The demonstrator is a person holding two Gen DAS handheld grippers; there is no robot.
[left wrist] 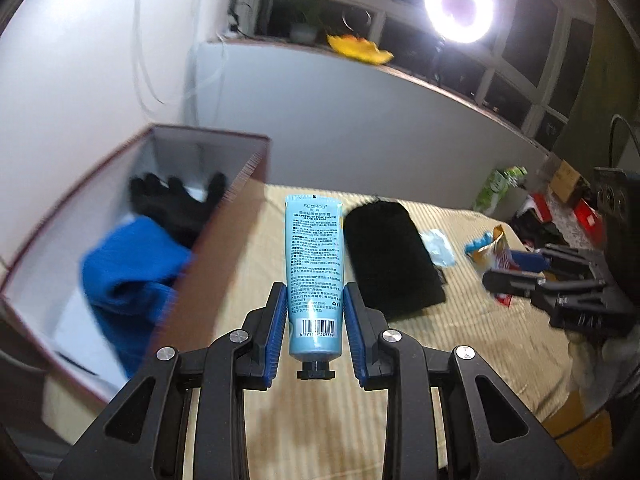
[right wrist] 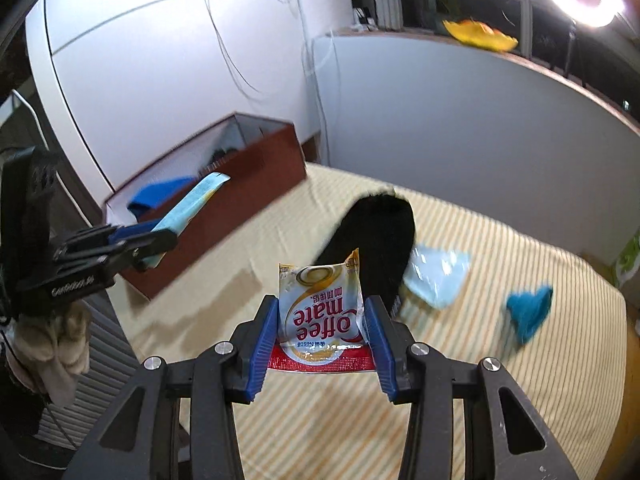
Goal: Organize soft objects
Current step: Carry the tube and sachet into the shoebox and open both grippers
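In the left wrist view we see the left gripper [left wrist: 315,312] with its blue fingers [left wrist: 276,320] closed narrowly on one pale blue hand cream tube [left wrist: 314,264], cap toward the camera and crimped end pointing away. To the left of the fingers stands one open box [left wrist: 224,248] with brown outer walls and a white inside; in it lie one black glove [left wrist: 180,204] and one blue cloth [left wrist: 132,280]. Beyond the fingers, on the striped bed cover [left wrist: 460,344], lies one black pouch [left wrist: 392,256], with a clear plastic bag [left wrist: 440,248] just beside it. Far to the right, the right gripper [left wrist: 516,272] holds a sachet [left wrist: 496,252].

In the right wrist view the right gripper [right wrist: 322,320] has its fingers [right wrist: 264,340] partly closed on one Coffee mate sachet [right wrist: 320,312], pressing both of its side edges. Past it lie the black pouch [right wrist: 380,236], the clear plastic bag [right wrist: 436,276] and one teal cloth [right wrist: 528,312], all right of the fingers. To the left, the left gripper [right wrist: 160,236] holds the tube [right wrist: 192,204] near the box [right wrist: 224,216]; the blue cloth [right wrist: 160,196] shows inside.
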